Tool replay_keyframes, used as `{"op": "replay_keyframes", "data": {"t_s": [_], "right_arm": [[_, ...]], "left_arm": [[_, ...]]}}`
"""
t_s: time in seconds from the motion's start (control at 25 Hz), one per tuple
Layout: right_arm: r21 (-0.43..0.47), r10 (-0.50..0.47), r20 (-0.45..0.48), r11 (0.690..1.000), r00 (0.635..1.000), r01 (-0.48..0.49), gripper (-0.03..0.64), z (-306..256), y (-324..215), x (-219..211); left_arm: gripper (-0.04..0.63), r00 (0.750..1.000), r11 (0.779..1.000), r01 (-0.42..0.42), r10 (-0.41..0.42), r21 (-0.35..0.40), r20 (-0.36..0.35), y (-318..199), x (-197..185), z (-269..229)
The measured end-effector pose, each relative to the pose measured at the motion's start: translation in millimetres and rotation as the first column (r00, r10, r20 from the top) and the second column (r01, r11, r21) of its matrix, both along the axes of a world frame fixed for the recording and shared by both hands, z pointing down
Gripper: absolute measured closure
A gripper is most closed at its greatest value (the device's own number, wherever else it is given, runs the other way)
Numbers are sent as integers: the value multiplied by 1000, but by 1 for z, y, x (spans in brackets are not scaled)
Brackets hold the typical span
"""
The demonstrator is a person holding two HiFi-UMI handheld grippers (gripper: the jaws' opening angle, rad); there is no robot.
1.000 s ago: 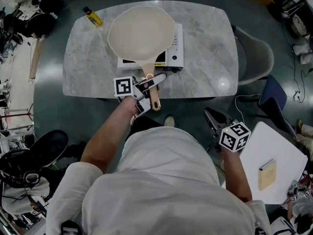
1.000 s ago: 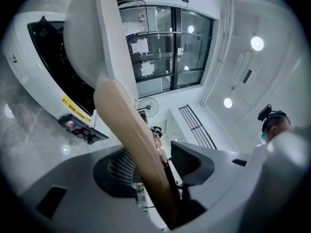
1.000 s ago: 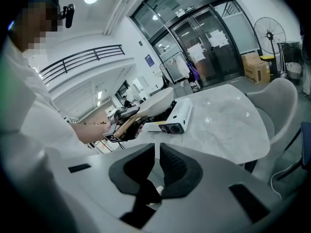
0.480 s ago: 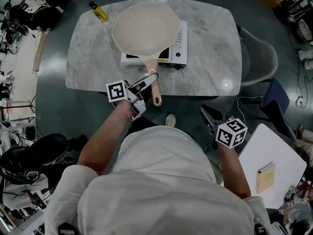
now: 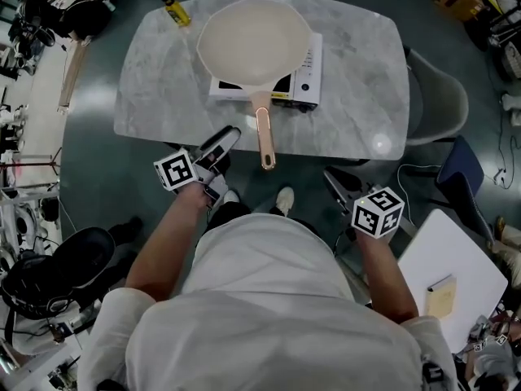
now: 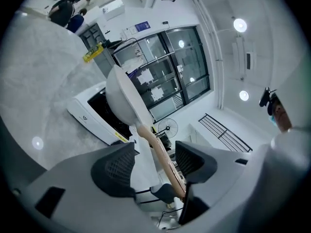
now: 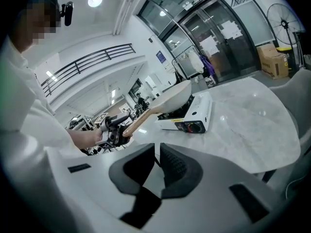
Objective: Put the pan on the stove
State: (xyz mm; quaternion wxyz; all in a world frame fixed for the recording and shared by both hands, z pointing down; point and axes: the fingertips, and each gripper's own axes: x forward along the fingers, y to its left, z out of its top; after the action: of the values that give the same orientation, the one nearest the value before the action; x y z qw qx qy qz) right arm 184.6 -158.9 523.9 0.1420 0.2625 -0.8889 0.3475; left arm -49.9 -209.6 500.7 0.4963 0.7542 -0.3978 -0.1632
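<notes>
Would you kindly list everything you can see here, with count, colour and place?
Table: one, grey marble, centre.
Stove: one, white, on the table.
Pan: one, cream with tan handle, on the stove.
Bottle: one, yellow, table's far left corner.
Chair: one, grey, right of the table.
Board: one, white, lower right.
Box: one, tan, on the board.
Left gripper: one, grey, open, just short of the handle.
Right gripper: one, grey, shut, off the table's near edge.
</notes>
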Motion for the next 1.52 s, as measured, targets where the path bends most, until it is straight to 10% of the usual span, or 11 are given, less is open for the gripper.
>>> {"op": "replay_keyframes", "data": {"t_s": [0.28,0.52,1.08,1.52], "right_arm": [[43,-3,-16,999,1000,4,600,-12,11,-13],[91,8,-45,996,999,-4,611,-35,27,-26],[299,114,-85,951,990,-84,609,-105,76,-84],[211,48,-123,977,991,-21,611,-56,182,-151]], "left_arm": [[559,955,992,-62,28,108,296,40,-16,-15],[577,863,960,-249,162,125,479,88,-4,-34],[577,791,906,-373,199,199,579,186,-65,-58],[577,789,875,-433,251,216,561,254,-89,-45]]}}
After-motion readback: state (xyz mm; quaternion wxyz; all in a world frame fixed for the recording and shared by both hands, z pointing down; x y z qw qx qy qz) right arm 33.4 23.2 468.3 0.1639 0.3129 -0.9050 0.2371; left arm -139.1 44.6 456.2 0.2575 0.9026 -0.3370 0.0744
